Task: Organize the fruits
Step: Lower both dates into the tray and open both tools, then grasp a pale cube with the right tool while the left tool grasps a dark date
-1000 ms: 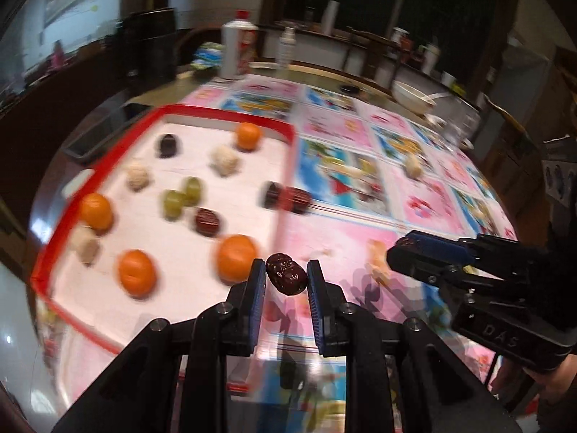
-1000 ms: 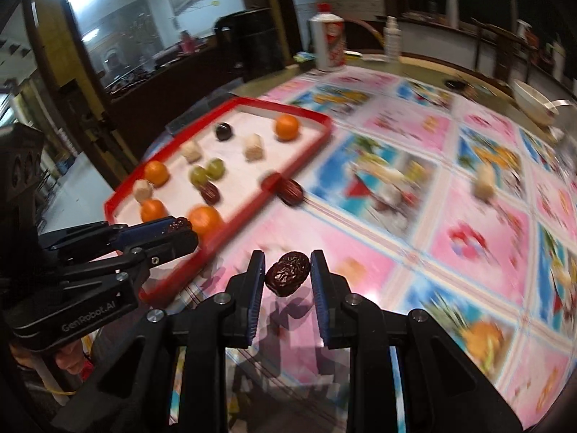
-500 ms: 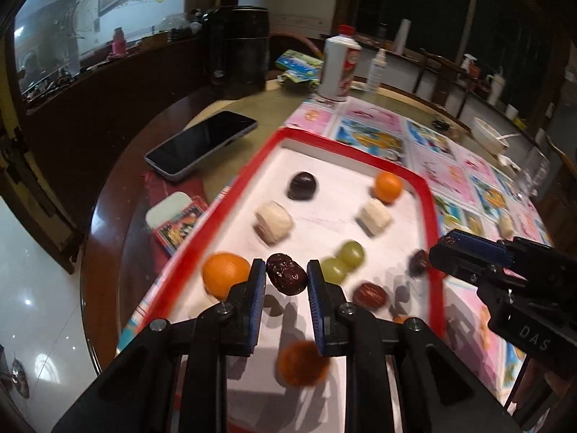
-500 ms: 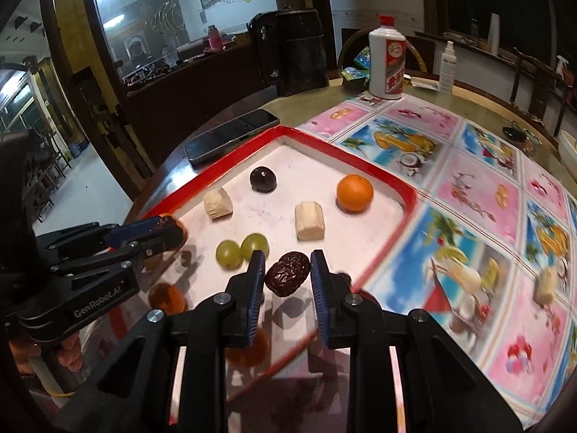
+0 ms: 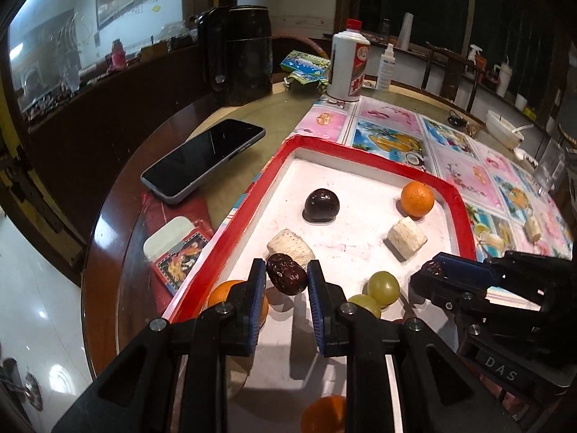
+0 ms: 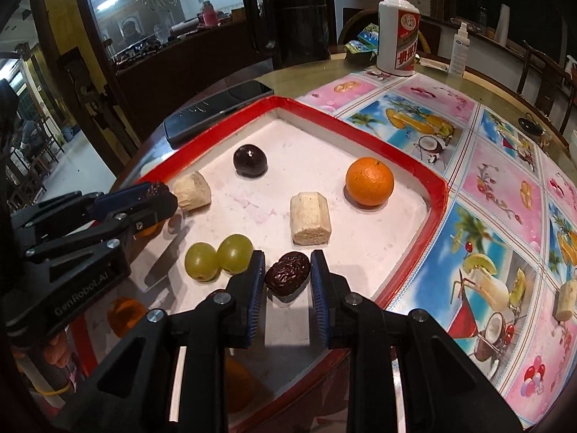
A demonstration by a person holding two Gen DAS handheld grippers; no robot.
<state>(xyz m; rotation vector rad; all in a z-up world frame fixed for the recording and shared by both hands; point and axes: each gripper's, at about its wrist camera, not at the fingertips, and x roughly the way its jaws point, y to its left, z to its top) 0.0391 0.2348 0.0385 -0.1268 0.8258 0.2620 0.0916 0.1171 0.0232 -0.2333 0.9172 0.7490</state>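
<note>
Since the earlier frames, both grippers have been carried from over the patterned mat to above the red-rimmed tray (image 6: pixel 438 195). A wrinkled dark date (image 5: pixel 286 278) is clamped between the nearly closed blue pads of the left gripper (image 5: pixel 286 281), above the tray's left edge, just in front of a pale cut chunk (image 5: pixel 290 250). A second date (image 6: pixel 287 277) is pinched crosswise between the pads of the right gripper (image 6: pixel 287 279), over the tray's near part, just right of two green grapes (image 6: pixel 218 257). An orange (image 6: pixel 369 181) and a dark plum (image 6: pixel 250 160) are seen farther back in the tray.
</note>
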